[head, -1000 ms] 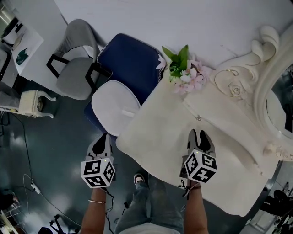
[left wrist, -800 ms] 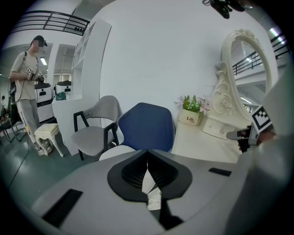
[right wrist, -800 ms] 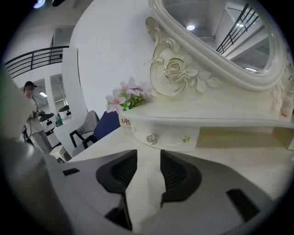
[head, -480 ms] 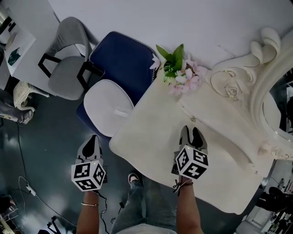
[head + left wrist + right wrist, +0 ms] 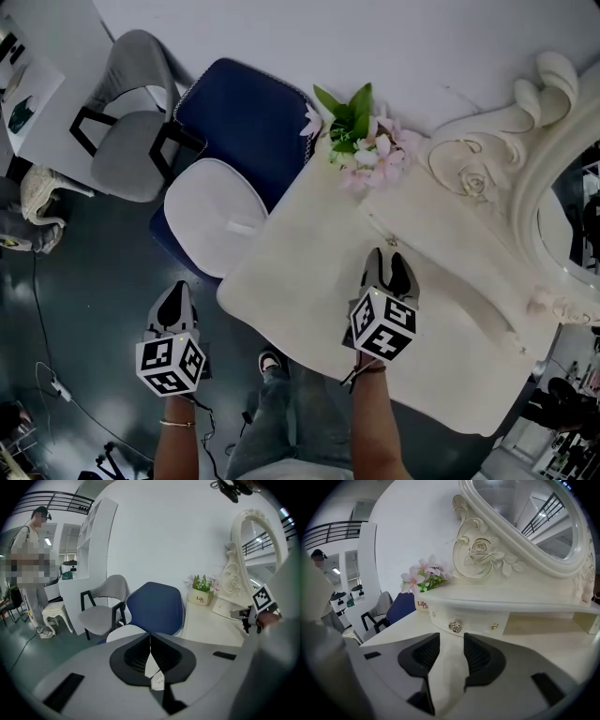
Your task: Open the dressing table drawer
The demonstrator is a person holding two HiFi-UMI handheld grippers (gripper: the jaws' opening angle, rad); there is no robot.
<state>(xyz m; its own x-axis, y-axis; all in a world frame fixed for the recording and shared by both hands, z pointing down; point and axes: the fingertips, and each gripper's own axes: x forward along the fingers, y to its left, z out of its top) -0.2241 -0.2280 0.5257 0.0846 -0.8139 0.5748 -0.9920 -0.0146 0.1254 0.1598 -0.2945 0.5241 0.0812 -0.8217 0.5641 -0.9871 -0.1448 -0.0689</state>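
Note:
The cream dressing table point(image 5: 300, 281) carries a raised shelf with a small drawer point(image 5: 473, 620) in its front. The drawer is closed and has a round metal knob point(image 5: 455, 626), which also shows in the head view as the knob point(image 5: 392, 242). My right gripper point(image 5: 389, 261) hovers low over the tabletop, pointing at that knob from a short way off. In its own view the right gripper point(image 5: 451, 639) is open with nothing between the jaws. My left gripper point(image 5: 173, 298) hangs over the floor, left of the table. In its own view the left gripper point(image 5: 150, 641) is shut and empty.
A flower pot point(image 5: 361, 141) stands at the table's back left corner. The oval mirror point(image 5: 562, 187) in its carved frame rises at the right. A blue chair point(image 5: 244, 122) with a white seat point(image 5: 211, 216) and a grey chair point(image 5: 131, 103) stand left of the table. A person point(image 5: 33, 573) stands far off.
My right gripper has moved forward over the tabletop, closer to the drawer knob. My left gripper has drifted a little left, away from the table edge.

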